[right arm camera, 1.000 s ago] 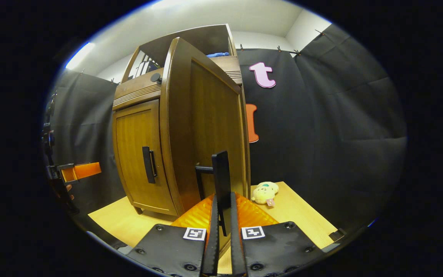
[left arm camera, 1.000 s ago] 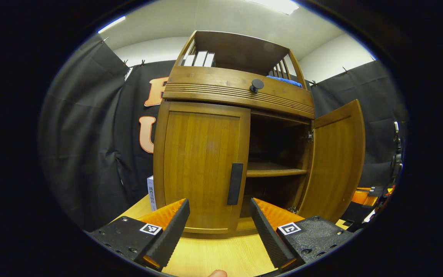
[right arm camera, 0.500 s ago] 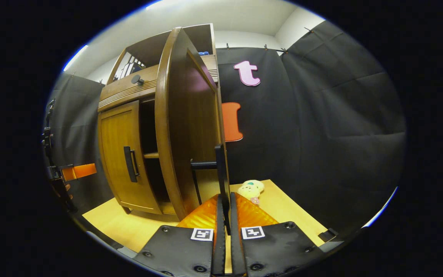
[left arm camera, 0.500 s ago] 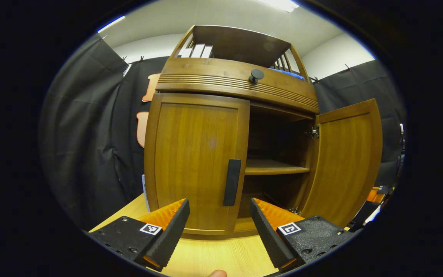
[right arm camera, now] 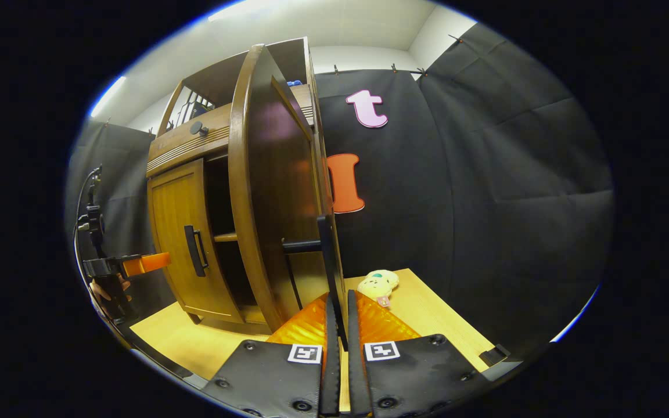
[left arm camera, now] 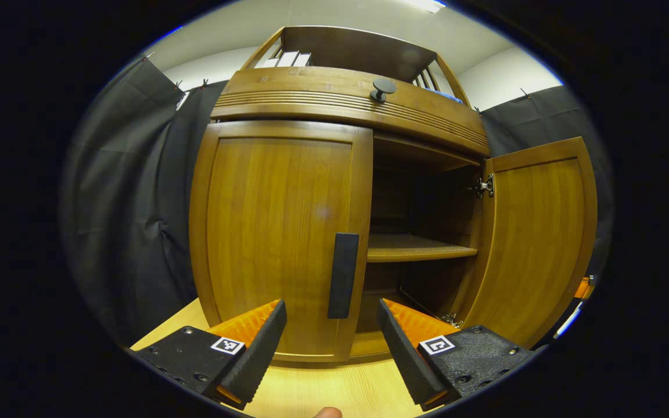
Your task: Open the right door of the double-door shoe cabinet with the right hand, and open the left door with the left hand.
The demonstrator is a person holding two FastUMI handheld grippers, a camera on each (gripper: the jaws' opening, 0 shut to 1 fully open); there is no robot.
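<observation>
A small yellow plush toy [right arm camera: 377, 285] lies on the light wooden table [right arm camera: 439, 316] well to one side, close to the black curtain [right arm camera: 485, 191], and pale books [left arm camera: 288, 58] stand upright high above the table.

jaws clamp right door handle [right arm camera: 327, 255], door [right arm camera: 273, 191] open.
</observation>
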